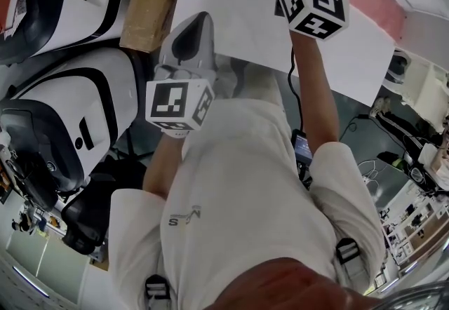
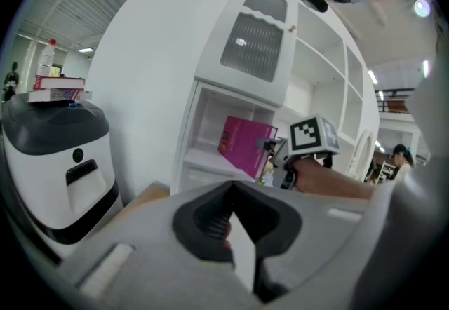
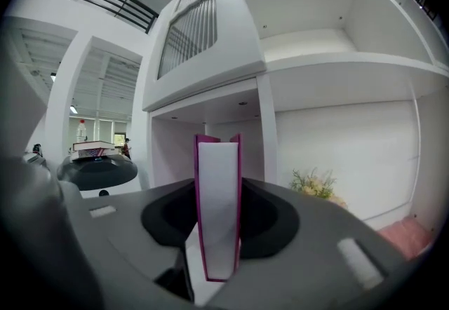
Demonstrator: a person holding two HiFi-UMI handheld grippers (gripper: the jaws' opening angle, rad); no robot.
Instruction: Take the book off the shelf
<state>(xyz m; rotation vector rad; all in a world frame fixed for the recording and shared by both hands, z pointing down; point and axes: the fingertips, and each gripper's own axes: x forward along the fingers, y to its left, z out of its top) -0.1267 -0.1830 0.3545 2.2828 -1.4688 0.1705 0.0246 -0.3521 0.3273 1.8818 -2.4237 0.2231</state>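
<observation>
1. Our right gripper [image 2: 279,153] is clamped on the book [image 2: 245,146]. In the right gripper view the white page edge faces us, standing upright between the two jaws with a magenta cover on either side.
2. The left gripper view shows the book tilted in the open compartment of the shelf [image 2: 203,158], its top leaning left and its lower corner near the front lip. We cannot tell whether that corner touches the ledge.
3. Our left gripper [image 2: 235,231] hangs lower, well apart from the book, jaws together with nothing between them.
4. We judge that the pull runs straight back out of the compartment mouth towards us. The right gripper alone is placed for it.
</observation>
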